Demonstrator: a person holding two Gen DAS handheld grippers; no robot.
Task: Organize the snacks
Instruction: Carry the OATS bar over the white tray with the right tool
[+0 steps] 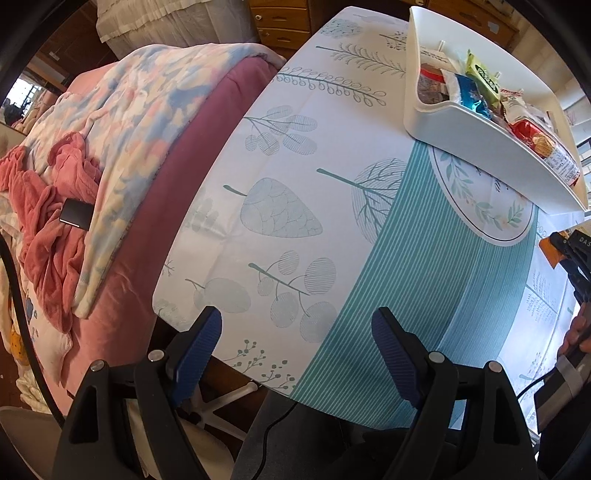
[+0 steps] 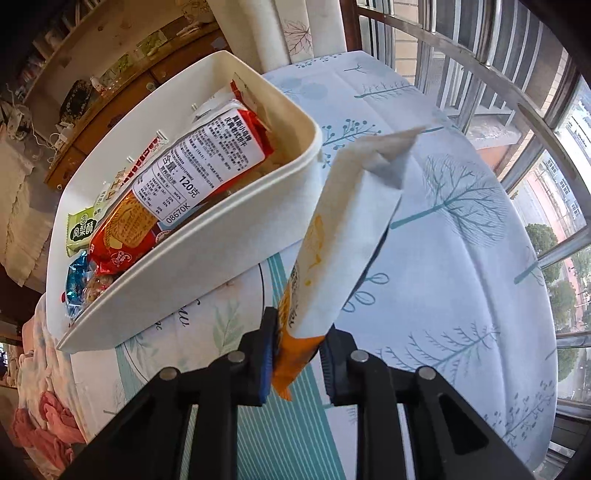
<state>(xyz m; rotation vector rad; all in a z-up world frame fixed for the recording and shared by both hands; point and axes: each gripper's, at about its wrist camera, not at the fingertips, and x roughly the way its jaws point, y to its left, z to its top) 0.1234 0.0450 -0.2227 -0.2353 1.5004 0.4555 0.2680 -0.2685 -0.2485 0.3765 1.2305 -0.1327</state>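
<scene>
A white bin (image 2: 177,266) stands on the leaf-print table and holds several snacks: a red biscuit pack (image 2: 177,184), a green pastry packet (image 2: 81,230) and a blue wrapper (image 2: 75,284). The bin also shows in the left wrist view (image 1: 476,147) at the upper right. My right gripper (image 2: 299,354) is shut on a white and orange snack pouch (image 2: 343,236), holding it by its orange end above the table, just right of the bin's near corner. My left gripper (image 1: 297,339) is open and empty over the table's near left edge. The right gripper shows in the left wrist view (image 1: 570,254) at the far right.
A bed with a pastel blanket (image 1: 122,122) and a pink throw (image 1: 48,206) lies left of the table, with a black phone (image 1: 75,216) on it. Wooden drawers (image 1: 284,22) stand behind. A barred window (image 2: 517,92) is to the right of the table.
</scene>
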